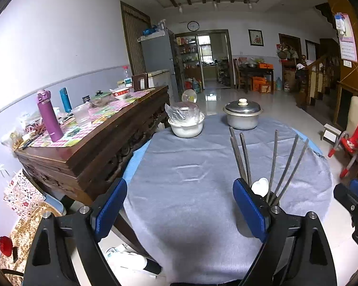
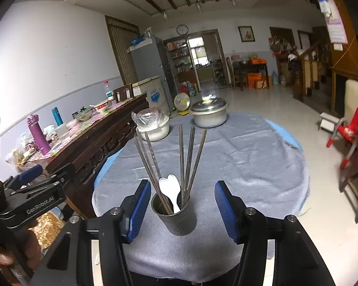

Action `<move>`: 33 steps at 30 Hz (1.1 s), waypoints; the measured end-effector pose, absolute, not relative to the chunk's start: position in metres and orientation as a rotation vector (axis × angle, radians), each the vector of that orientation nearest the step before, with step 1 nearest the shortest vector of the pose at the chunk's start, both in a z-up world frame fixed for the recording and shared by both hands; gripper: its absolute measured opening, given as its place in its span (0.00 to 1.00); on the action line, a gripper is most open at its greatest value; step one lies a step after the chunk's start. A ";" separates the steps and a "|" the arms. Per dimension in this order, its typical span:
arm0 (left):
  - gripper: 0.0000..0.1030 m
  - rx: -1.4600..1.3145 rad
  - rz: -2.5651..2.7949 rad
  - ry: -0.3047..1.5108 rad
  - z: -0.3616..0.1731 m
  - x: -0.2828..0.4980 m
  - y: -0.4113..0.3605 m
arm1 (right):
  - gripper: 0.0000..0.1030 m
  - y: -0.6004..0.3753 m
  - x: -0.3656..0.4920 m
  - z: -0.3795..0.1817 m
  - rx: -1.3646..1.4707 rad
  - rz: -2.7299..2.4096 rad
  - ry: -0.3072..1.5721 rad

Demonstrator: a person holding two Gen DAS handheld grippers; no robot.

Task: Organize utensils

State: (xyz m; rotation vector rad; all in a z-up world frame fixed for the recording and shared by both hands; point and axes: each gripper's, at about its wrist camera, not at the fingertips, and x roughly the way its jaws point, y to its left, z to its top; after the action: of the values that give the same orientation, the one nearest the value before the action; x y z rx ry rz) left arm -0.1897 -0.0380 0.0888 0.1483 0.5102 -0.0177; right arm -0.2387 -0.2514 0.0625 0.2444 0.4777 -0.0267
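Lettering "GenRobot.AI" marks the left gripper, jaws wide, empty. Right gripper, jaws apart, pads clear of the metal holder between them on the grey cloth, holding chopsticks and white spoon. Beyond: bowl, lidded pot.

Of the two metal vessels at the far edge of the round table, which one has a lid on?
The pot on the right, closed by a knobbed metal lid. The bowl on the left only holds a crumpled plastic bag.
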 end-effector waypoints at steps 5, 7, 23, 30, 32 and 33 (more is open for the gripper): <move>0.88 0.148 -0.025 0.514 0.095 -0.202 -0.035 | 0.61 -0.251 -0.253 0.069 0.279 -0.046 0.455; 0.88 0.150 -0.021 0.513 0.096 -0.204 -0.035 | 0.61 -0.251 -0.255 0.068 0.286 -0.052 0.461; 0.88 0.146 -0.030 0.505 0.100 -0.217 -0.034 | 0.61 -0.249 -0.258 0.056 0.306 -0.067 0.486; 0.88 0.127 -0.025 0.516 0.099 -0.214 -0.024 | 0.61 -0.242 -0.257 0.063 0.286 -0.068 0.473; 0.88 0.122 -0.024 0.520 0.099 -0.213 -0.021 | 0.61 -0.240 -0.256 0.065 0.286 -0.065 0.468; 0.88 0.119 -0.022 0.520 0.098 -0.214 -0.020 | 0.61 -0.240 -0.256 0.067 0.282 -0.065 0.464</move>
State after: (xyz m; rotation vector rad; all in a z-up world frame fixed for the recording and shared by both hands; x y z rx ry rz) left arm -0.2137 -0.0200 0.0985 0.1195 0.5196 -0.0221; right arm -0.2561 -0.2395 0.0667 0.2824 0.4643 -0.0648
